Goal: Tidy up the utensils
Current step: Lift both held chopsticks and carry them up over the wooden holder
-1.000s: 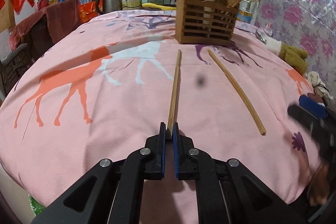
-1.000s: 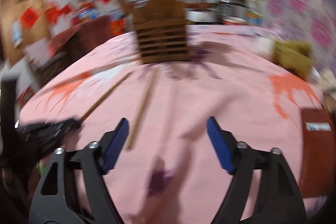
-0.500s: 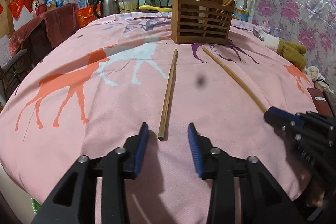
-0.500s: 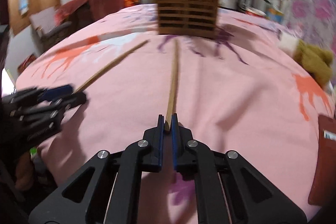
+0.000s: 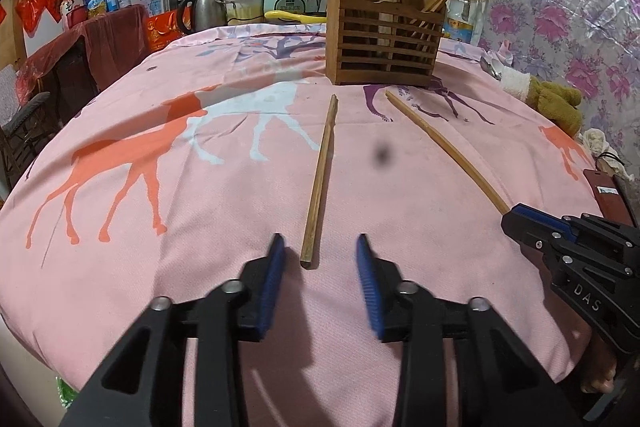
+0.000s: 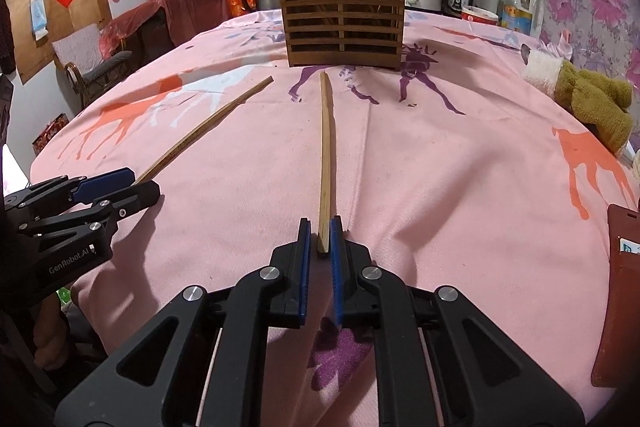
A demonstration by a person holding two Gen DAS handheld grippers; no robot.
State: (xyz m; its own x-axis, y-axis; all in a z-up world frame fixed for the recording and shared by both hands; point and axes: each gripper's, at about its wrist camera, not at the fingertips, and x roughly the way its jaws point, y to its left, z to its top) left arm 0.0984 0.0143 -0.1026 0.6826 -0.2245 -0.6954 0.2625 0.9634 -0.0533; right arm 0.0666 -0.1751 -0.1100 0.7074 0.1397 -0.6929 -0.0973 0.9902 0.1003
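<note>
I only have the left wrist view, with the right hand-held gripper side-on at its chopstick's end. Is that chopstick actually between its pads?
Observer: Yes. From the right wrist, the right hand-held gripper is shut on the near end of the right chopstick.
Operator: Lifted yet?
Observer: No; it appears to lie flat on the pink cloth, tip just short of the wooden holder.
Operator: And my side?
Observer: The left hand-held gripper is closing; the left chopstick ends between its fingers.

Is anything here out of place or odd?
Two chopsticks lie loose on the pink cloth, one before the left gripper, one in the right gripper, while the rest stand in the wooden holder.
</note>
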